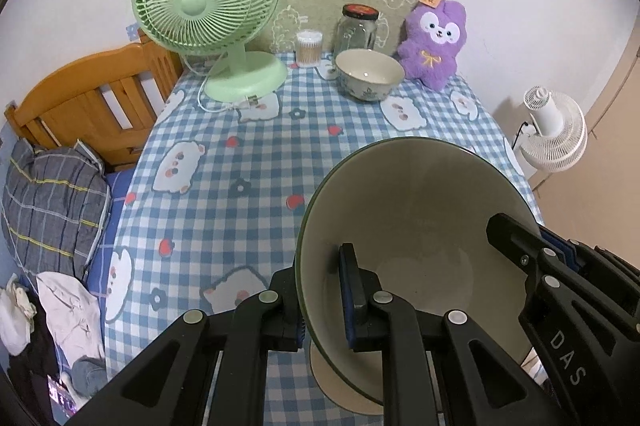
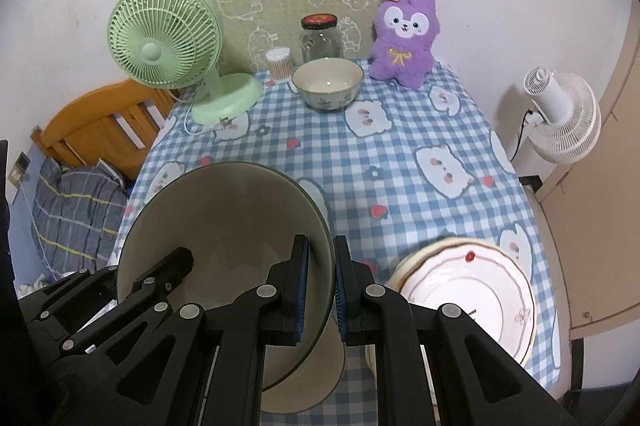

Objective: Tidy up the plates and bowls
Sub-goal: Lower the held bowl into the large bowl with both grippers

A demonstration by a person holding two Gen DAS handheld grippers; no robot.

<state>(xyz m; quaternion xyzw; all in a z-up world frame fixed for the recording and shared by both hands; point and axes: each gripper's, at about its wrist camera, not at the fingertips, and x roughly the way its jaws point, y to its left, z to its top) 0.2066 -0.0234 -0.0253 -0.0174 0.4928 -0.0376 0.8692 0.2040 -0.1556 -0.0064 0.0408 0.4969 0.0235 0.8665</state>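
The left gripper (image 1: 324, 290) is clamped on the left rim of the big bowl (image 1: 420, 210), one finger inside and one outside, and the right gripper (image 2: 320, 282) pinches the opposite rim the same way. The big bowl sits tilted at the near edge of the table (image 2: 400, 162); whether its foot touches the cloth cannot be told, since the fingers and the frame edge hide it. Just to its right lies the plate (image 2: 472, 290), close to the near right corner, with what looks like another rim under it, blurred, so the count there is unsure. The middle of the checked cloth between the big bowl and the small bowl (image 2: 327, 82) is open. The small bowl stands upright near the far edge, in front of the jar (image 2: 321, 38) and near the swab tub (image 2: 279, 63), with the green fan (image 2: 168, 50) to its left and the plush (image 2: 404, 38) to its right. Beyond the left table edge are a bedframe (image 1: 88, 106) and a pillow (image 1: 52, 210); beyond the right edge, a white fan (image 2: 560, 114). Counted: two bowls, one sure plate, two fans.
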